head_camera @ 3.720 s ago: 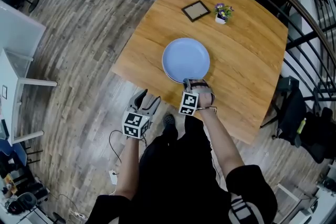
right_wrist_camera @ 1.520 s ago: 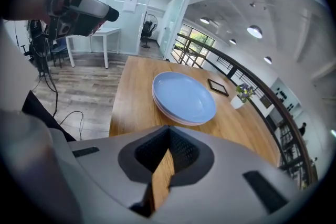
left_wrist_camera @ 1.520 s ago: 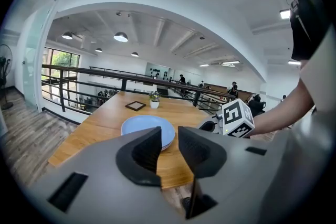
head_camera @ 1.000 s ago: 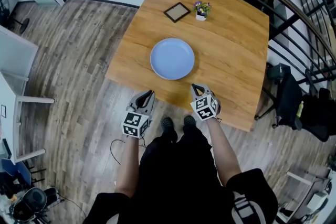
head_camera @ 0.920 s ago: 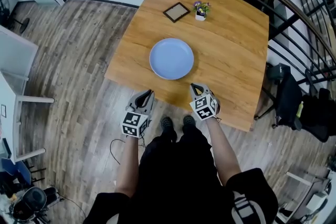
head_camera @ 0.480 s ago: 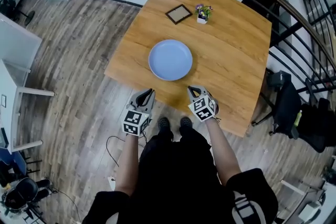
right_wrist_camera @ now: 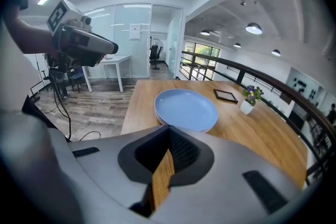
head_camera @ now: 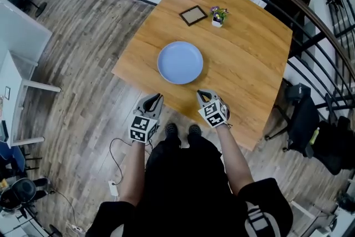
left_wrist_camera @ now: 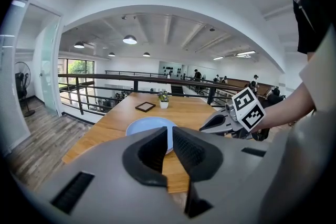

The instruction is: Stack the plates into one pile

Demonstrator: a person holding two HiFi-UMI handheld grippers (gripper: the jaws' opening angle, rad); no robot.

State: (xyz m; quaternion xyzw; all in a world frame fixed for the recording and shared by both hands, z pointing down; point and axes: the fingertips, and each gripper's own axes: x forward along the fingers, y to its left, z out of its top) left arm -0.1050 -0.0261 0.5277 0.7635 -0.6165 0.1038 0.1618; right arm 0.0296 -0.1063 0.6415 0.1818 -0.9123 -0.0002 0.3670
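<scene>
Light blue plates (head_camera: pixel 180 62) lie in one pile at the middle of the wooden table (head_camera: pixel 249 58); two rims show in the right gripper view (right_wrist_camera: pixel 186 108). My left gripper (head_camera: pixel 157 97) hovers just off the table's near edge, shut and holding nothing. My right gripper (head_camera: pixel 199 92) hangs over that same edge, a short way from the pile, shut and empty. In the left gripper view the pile (left_wrist_camera: pixel 144 124) lies straight past the jaws, with the right gripper (left_wrist_camera: pixel 203 127) beside it.
A small dark picture frame (head_camera: pixel 194 15) and a potted flower (head_camera: pixel 218 16) stand at the table's far side. A black railing (head_camera: pixel 310 14) curves behind the table. A dark chair (head_camera: pixel 302 119) is on the right, a white desk (head_camera: pixel 22 53) on the left, and a cable (head_camera: pixel 113 164) lies on the floor.
Since the earliest frame my right gripper has drawn back from the pile's near rim to the table edge. Over the last second both grippers stay almost where they were.
</scene>
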